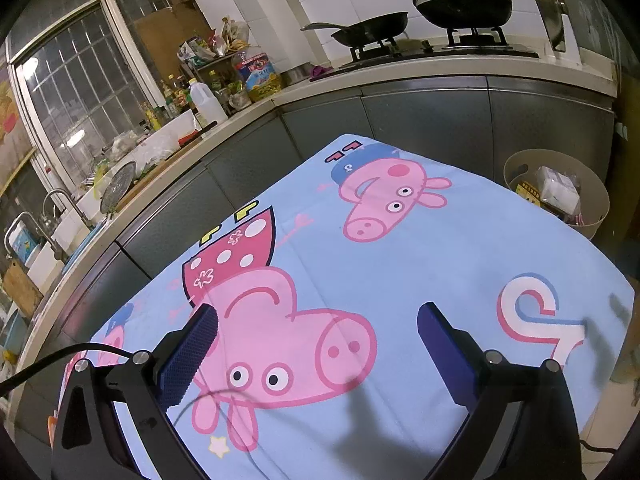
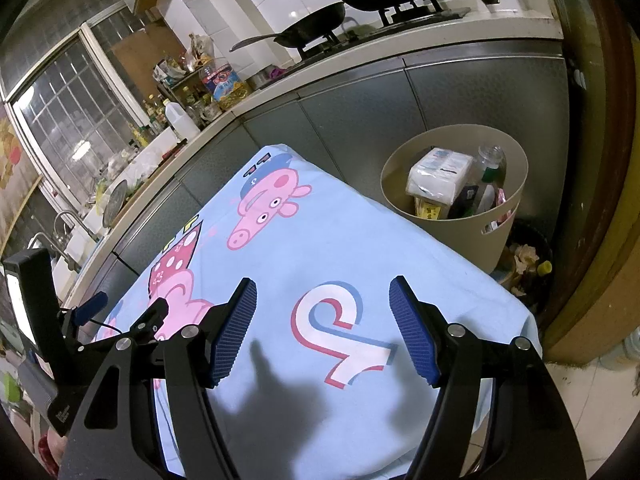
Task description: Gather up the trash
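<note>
A beige round bin stands past the table's far right corner, holding a white tissue pack, a bottle and other wrappers. In the left wrist view the same bin peeks over the table's right edge. My left gripper hovers open above the light blue cartoon-pig cloth, nothing between its blue pads. My right gripper is also open and empty over that cloth, the bin ahead to its right. The left gripper shows at the left of the right wrist view.
Grey cabinet fronts run behind the table under a counter with bottles, an oil jug and a stove with two black pans. A sink with taps lies left. A dark bag of rubbish sits behind the bin.
</note>
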`<state>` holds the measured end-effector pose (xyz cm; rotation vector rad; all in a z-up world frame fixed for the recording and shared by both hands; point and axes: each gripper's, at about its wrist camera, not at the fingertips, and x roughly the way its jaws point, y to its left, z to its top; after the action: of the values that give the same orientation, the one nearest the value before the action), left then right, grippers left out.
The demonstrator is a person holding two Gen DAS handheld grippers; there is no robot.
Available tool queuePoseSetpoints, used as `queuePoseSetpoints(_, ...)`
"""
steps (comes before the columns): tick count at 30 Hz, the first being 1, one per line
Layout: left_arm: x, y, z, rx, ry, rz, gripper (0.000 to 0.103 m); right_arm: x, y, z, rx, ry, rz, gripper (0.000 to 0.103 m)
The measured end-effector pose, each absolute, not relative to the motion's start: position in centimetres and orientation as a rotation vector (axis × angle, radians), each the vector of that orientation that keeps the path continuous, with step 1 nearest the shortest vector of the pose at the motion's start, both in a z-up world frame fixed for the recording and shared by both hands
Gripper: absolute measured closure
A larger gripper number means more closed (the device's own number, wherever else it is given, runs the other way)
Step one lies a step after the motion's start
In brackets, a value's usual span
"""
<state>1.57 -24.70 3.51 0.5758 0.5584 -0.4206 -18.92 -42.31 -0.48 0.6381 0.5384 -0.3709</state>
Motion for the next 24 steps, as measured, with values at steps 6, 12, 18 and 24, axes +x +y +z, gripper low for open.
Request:
queuePoseSetpoints(6,1.53,-24.66,3.50,0.577,0.560,-0.422,0.004,-18.95,-42.43,-0.47,0.638,0.538,-0.370,0.035)
queuePoseSetpoints(12,1.48,-24.48,3.26,0.581,0.561,-0.427,0.004,-18.98,-42.45,-0.47,0.639,0.538,-0.371,0.035)
queuePoseSetpoints(18,1.55,-24.35,3.12,0.583,0.568,-0.433,0.004,-18.96,-42.74,-0.46,0.640,0.539,-0.369,0.035)
queuePoseSetpoints(24,1.67,-24.53,3.15,0.581,0.571,-0.437,0.004,-19.05,-42.58,-0.54,0.641,0.538,-0.370,0.035)
